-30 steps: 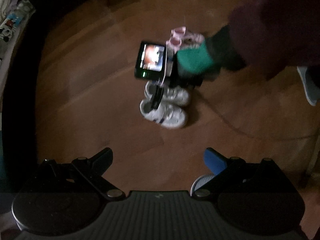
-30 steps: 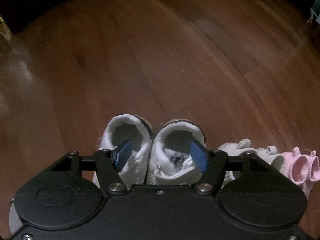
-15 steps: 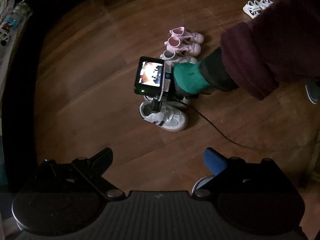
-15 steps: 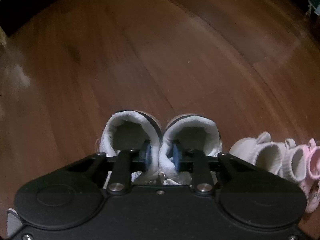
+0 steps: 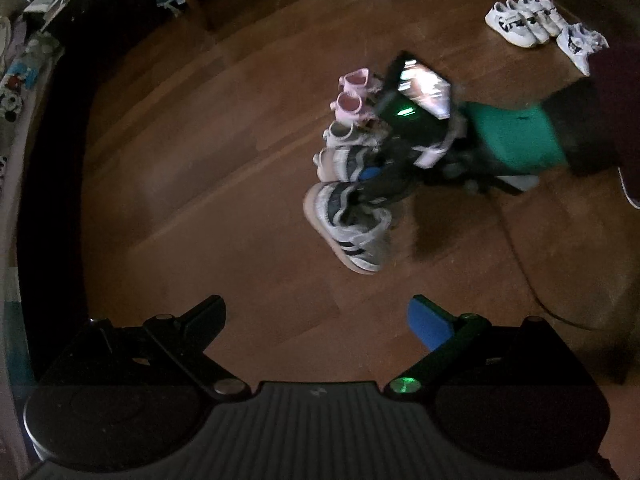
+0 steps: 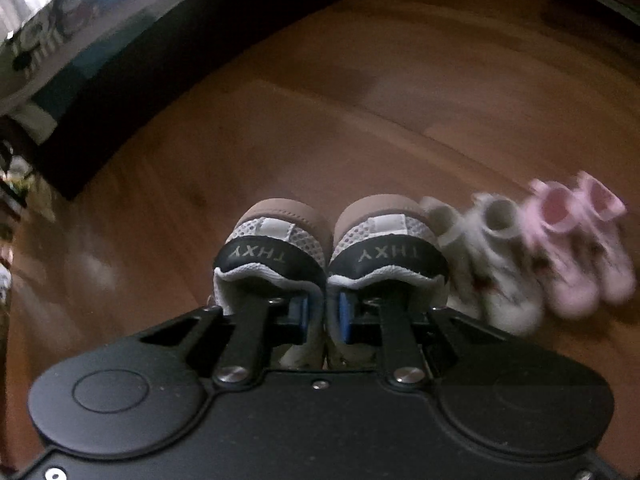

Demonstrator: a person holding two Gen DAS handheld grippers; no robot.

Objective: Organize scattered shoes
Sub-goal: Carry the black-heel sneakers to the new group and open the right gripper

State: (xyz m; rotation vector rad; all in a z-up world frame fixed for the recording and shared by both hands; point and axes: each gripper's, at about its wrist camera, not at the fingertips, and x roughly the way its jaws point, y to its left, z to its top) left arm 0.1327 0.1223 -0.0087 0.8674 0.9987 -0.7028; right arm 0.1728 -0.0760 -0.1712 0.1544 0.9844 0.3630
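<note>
Two sneakers [image 6: 328, 256]: pinched together by their inner collars, heels up, soles away from the camera, off the floor [image 6: 360, 112].
Left hand-held gripper [image 5: 316, 316]: open, empty, farther.
Right hand-held gripper [image 6: 323, 314]: just closed, gripping them.
Baby-shoe row [image 6: 528, 248]: immediately right.

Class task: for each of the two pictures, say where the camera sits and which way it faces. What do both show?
Left wrist: on the left gripper, looking steeply down at the floor; its open fingers, a green-gloved hand and the right gripper show.
Right wrist: on the right gripper, facing down; its fingers pinch the sneakers.
Shared: sneakers, pink shoes.
</note>
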